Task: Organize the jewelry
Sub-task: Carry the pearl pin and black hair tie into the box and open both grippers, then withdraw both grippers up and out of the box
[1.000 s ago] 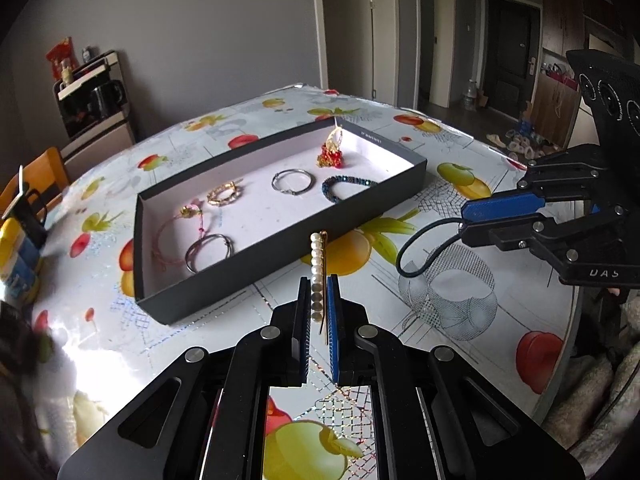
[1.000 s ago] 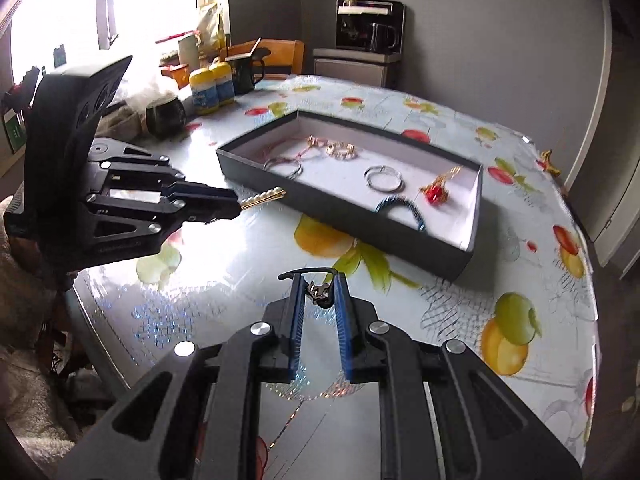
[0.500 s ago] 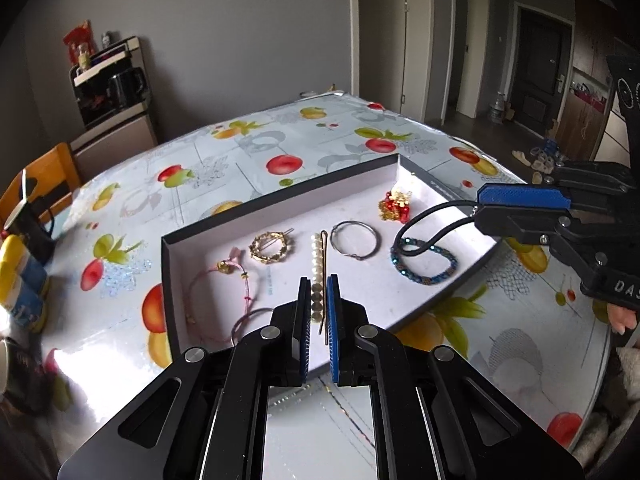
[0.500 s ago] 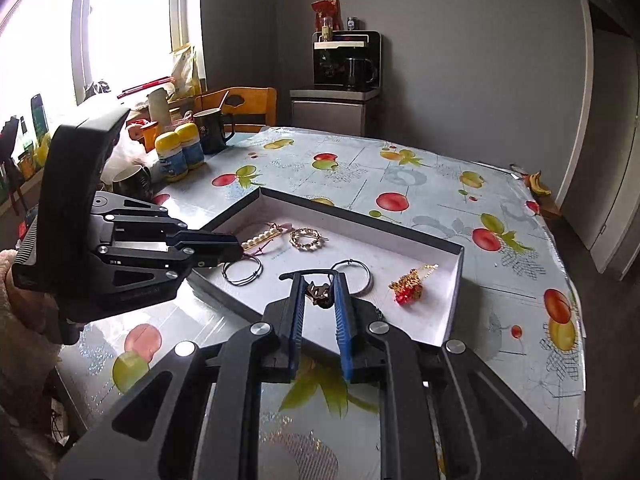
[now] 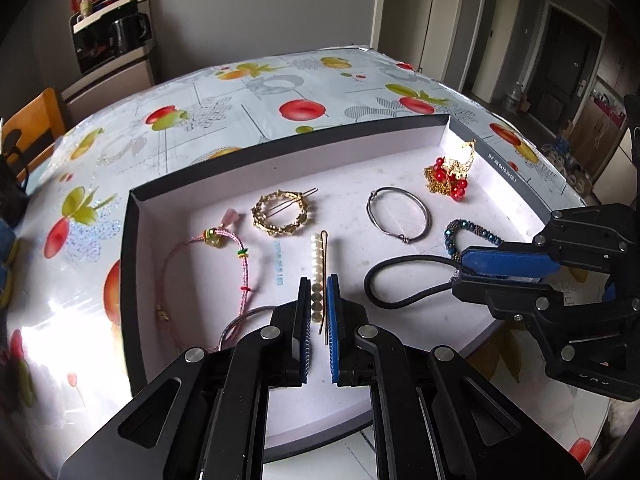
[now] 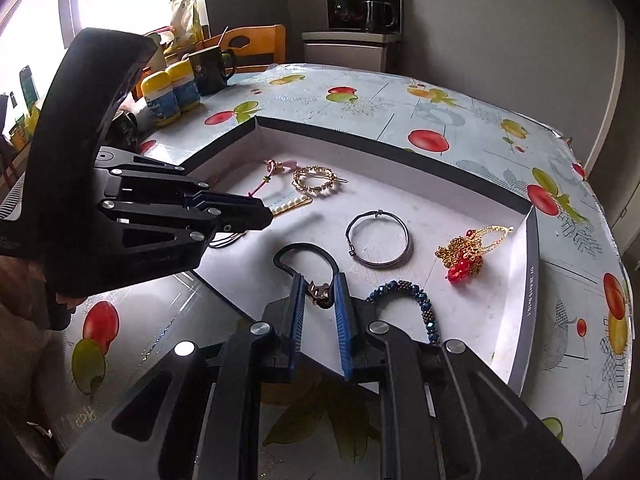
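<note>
One tray holds three bracelets, one brooch, one earring; two tools carry one hairpin, one cord.

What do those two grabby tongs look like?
Both tongs are black and angular, with triangle-shaped holes and round silver screws. The left tongs and right tongs each have two thin fingers lined with ridged blue pads. Seen from the side, the right one has faint pale lettering on its body.

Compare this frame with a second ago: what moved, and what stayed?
Both grippers moved from beside the tray to over its floor. The left gripper stays shut on the pearl clip, the right gripper on the black cord. The jewelry in the tray is unmoved.
</note>
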`<state>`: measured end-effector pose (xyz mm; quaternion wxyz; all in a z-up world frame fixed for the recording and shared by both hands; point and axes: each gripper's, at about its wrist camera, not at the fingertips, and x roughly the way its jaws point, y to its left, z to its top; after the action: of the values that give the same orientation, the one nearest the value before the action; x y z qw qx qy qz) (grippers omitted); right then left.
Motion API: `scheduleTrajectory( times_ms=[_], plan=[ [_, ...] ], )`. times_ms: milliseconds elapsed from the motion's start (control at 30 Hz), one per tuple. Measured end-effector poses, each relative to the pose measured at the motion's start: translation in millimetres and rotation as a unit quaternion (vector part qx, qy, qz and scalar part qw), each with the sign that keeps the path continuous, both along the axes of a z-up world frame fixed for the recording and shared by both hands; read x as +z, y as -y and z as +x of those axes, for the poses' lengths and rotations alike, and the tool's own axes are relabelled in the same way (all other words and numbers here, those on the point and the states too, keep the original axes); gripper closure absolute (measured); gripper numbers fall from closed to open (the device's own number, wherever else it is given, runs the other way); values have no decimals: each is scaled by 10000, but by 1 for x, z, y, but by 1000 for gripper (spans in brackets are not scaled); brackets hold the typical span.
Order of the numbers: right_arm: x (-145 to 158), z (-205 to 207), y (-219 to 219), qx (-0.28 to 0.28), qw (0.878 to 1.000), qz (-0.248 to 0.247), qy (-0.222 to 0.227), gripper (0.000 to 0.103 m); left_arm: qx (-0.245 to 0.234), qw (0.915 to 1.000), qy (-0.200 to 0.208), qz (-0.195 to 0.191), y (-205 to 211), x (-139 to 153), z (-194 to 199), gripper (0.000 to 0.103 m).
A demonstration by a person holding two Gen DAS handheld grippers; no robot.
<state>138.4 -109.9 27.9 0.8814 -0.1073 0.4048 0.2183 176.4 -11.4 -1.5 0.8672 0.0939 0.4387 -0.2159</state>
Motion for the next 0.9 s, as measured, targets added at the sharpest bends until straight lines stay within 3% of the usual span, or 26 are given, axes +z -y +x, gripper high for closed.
scheduleTrajectory(
  times_ms=[600, 700, 767, 800, 833, 900],
  plan=[
    [-3, 7, -4, -4, 9998, -199, -102, 86, 34, 9999, -70, -69, -1, -6, 4, 91],
    [-1, 7, -2, -83, 9997, -225, -69, 81, 71, 9999, -36, -121, -3, -5, 3, 79],
    [2, 6, 1, -84, 9999, -122, -53, 72, 118, 9997, 15, -223, -6, 0, 2, 78],
    [5, 4, 2, -70, 9999, -75, -30, 60, 135, 9994, 36, -312, -8, 3, 1, 77],
    [7, 1, 2, -63, 10000, -60, -8, 55, 160, 9989, 72, -442, -11, 9, 0, 76],
    [12, -5, 4, -56, 10000, -41, 30, 55, 192, 9983, 175, -518, -14, 19, -5, 74]
  ],
)
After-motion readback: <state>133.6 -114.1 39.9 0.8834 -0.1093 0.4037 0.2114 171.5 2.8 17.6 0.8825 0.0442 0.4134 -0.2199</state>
